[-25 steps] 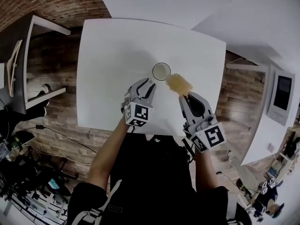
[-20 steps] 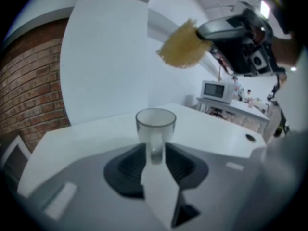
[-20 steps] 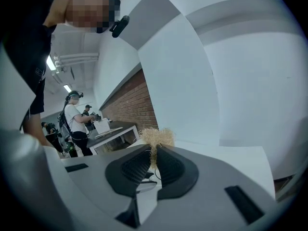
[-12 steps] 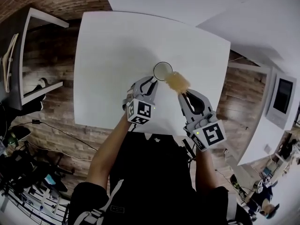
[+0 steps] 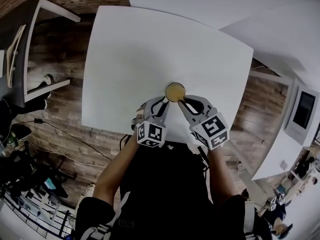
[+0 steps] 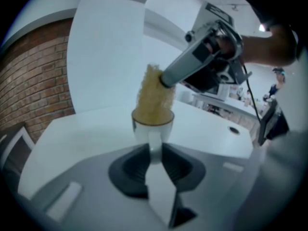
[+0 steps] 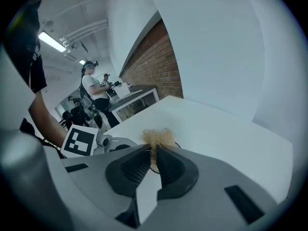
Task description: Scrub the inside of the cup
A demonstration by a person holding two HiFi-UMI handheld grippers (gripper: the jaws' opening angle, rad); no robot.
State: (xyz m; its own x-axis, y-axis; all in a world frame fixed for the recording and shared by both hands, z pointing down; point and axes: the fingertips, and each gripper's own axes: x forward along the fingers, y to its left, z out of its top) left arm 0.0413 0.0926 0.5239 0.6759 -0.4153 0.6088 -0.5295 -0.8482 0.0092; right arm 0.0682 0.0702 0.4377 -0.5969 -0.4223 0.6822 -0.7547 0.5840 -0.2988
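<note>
A small white cup (image 5: pixel 175 92) stands on the white table (image 5: pixel 130 49), near its front edge. My left gripper (image 5: pixel 164 104) has just been closing and its jaws now clamp the cup (image 6: pixel 153 129) low on its near side. A yellow fibrous sponge (image 5: pixel 175 90) fills the cup's mouth. My right gripper (image 5: pixel 184 103) is shut on that sponge (image 7: pixel 156 138) and points steeply down at the cup. In the left gripper view the sponge (image 6: pixel 154 97) sticks up out of the cup, with the right gripper (image 6: pixel 169 80) on its top end.
A dark shelf unit (image 5: pixel 30 59) stands left of the table, over a brick-patterned floor. A white unit with a screen (image 5: pixel 302 109) is at the right. People (image 7: pixel 94 93) stand far off in the right gripper view. The table's far half (image 5: pixel 165 39) is bare.
The right gripper has swung down and left, carrying the sponge from beside the cup into its mouth. The left gripper has reached the cup and closed on it.
</note>
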